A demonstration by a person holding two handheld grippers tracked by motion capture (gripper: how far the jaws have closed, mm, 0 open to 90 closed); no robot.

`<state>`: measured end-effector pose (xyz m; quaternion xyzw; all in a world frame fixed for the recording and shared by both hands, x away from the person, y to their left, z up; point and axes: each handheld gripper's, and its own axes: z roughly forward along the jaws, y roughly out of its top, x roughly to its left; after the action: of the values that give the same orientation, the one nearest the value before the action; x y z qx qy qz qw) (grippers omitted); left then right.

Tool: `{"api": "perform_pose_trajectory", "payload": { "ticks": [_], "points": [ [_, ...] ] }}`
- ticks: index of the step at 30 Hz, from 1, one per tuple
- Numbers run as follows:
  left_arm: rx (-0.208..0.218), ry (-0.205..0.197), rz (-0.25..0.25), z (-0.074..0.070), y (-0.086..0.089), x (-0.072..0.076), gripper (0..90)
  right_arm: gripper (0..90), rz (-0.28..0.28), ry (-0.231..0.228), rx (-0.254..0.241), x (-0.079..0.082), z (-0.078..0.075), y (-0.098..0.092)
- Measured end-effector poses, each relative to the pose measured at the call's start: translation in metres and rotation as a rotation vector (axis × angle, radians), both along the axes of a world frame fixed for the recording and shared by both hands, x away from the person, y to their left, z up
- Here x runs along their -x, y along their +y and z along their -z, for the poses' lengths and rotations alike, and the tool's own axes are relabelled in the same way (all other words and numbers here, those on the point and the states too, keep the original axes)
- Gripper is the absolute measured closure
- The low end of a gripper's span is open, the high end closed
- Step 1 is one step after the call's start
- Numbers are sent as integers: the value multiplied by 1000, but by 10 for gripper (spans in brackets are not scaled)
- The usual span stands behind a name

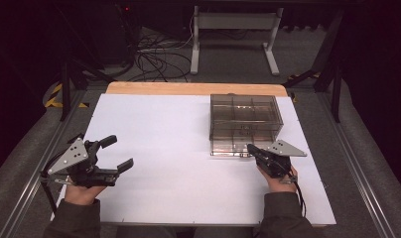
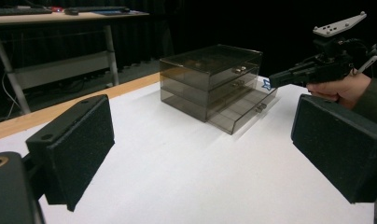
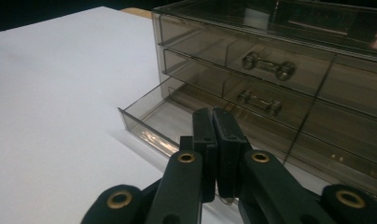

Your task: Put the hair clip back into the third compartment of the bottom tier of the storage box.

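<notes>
A smoky clear drawer box point(image 1: 245, 116) with three drawers stands on the white table top point(image 1: 164, 148), right of centre. Its bottom drawer point(image 1: 231, 148) is pulled out toward me, and the upper two are closed. My right gripper point(image 1: 250, 148) hovers at the open drawer's front with its jaws pressed together. From the right gripper view, the right gripper point(image 3: 212, 114) points over the bottom drawer point(image 3: 154, 116). A small blue speck point(image 2: 267, 84) shows at the right gripper's point(image 2: 273, 80) tips; I cannot tell whether it is held. My left gripper point(image 1: 118, 152) rests open at the table's left, holding nothing.
A wooden strip point(image 1: 193, 88) runs along the table's far edge. Beyond it are cables on the floor point(image 1: 154, 59) and a white desk frame point(image 1: 233, 34). Bare white surface lies between the two grippers.
</notes>
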<state>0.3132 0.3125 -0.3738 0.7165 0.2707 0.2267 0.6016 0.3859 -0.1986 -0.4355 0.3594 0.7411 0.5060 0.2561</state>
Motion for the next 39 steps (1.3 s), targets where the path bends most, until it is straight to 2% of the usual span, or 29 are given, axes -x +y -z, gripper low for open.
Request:
{"api": "perform_pose_trajectory", "payload": {
  "ticks": [23, 39],
  "points": [
    [-2, -1, -7, 1, 0, -1, 66, 891, 94, 16, -25, -10, 5, -23],
    [-7, -1, -15, 2, 1, -1, 66, 890, 165, 52, -31, -21, 14, -36]
  ]
}}
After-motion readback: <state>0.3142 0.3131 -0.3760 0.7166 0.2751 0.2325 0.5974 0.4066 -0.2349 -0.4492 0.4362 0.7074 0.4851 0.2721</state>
